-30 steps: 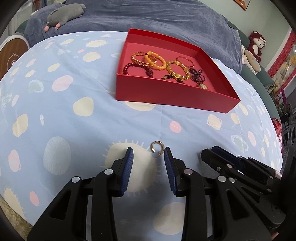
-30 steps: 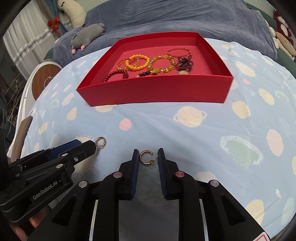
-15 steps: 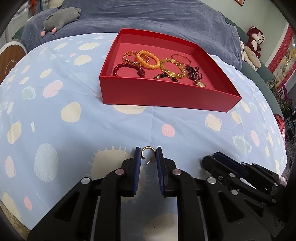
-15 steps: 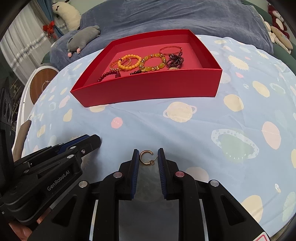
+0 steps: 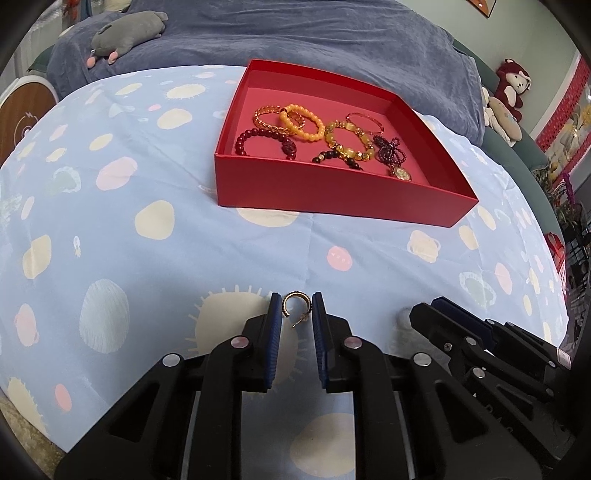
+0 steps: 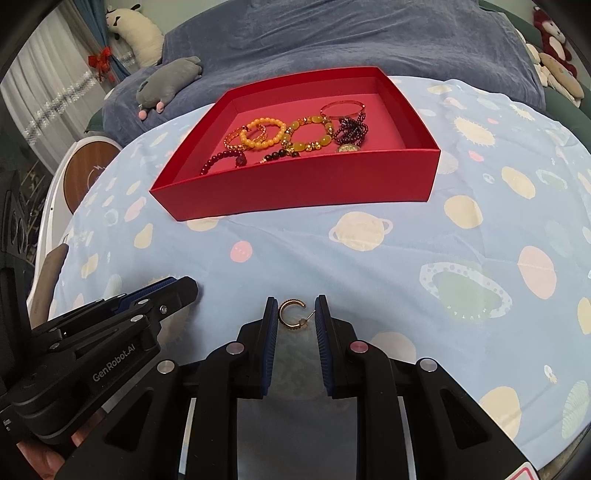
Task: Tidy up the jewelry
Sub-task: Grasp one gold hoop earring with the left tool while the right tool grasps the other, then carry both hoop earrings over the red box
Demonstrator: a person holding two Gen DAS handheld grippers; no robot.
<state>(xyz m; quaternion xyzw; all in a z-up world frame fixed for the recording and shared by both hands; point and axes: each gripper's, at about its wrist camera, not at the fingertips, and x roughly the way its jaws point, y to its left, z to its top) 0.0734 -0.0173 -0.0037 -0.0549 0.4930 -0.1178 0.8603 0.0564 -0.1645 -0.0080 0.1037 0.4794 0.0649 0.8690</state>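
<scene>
Left gripper (image 5: 296,308): pads pinched on a gold hoop earring (image 5: 295,302), bottom centre of frame. Right gripper (image 6: 295,309): likewise clamped on a second hoop earring (image 6: 290,313), post touching the right pad. Both sit low over the blue patterned sheet (image 5: 110,229). Red box (image 5: 332,188), upper centre in both views, holds bead bracelets (image 5: 301,122) and a dark necklace (image 5: 391,155). Grey plush toy (image 5: 125,29) upper left.
</scene>
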